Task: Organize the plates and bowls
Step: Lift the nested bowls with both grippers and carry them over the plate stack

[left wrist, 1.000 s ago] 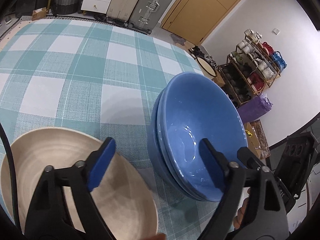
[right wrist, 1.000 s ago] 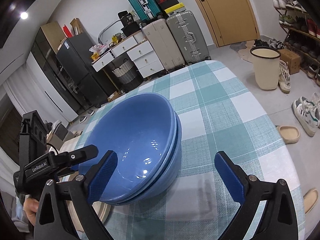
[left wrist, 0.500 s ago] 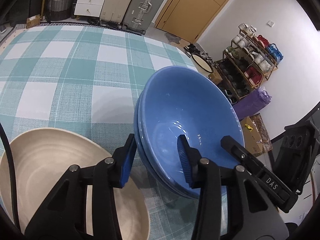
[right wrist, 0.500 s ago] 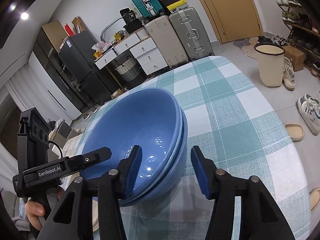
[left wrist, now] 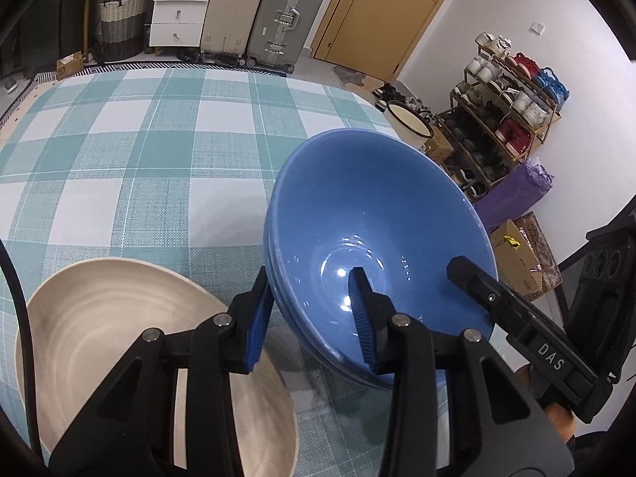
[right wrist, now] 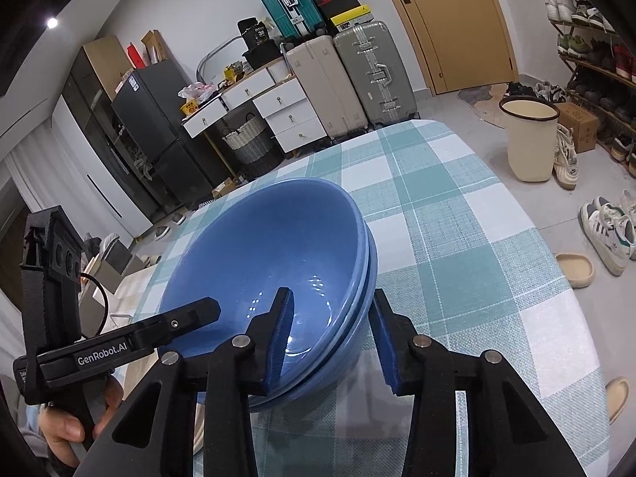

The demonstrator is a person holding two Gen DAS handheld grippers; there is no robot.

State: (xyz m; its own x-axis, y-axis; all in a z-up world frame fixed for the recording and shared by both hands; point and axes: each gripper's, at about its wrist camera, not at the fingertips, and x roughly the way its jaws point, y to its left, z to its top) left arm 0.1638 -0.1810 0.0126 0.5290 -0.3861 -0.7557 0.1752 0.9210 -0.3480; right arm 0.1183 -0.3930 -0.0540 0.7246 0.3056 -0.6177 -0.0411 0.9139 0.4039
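Observation:
A stack of blue bowls (left wrist: 369,230) stands on the checked tablecloth (left wrist: 139,151). My left gripper (left wrist: 312,318) is shut on the stack's near rim, one finger inside, one outside. My right gripper (right wrist: 332,338) is shut on the opposite rim of the same blue bowls (right wrist: 270,262), one pad inside, one outside. A large cream bowl (left wrist: 119,342) sits on the cloth to the left of the stack, under my left gripper. Each gripper shows in the other's view, at the stack's far rim.
The table edge (right wrist: 528,214) curves close to the right of the stack. Beyond it are a cream bin (right wrist: 530,139), shoes on the floor and a shoe rack (left wrist: 505,103). Suitcases (left wrist: 278,20) and drawers stand past the table's far end.
Both grippers have closed from wide open onto opposite rims of the blue bowl stack. The stack now looks slightly nearer in both views.

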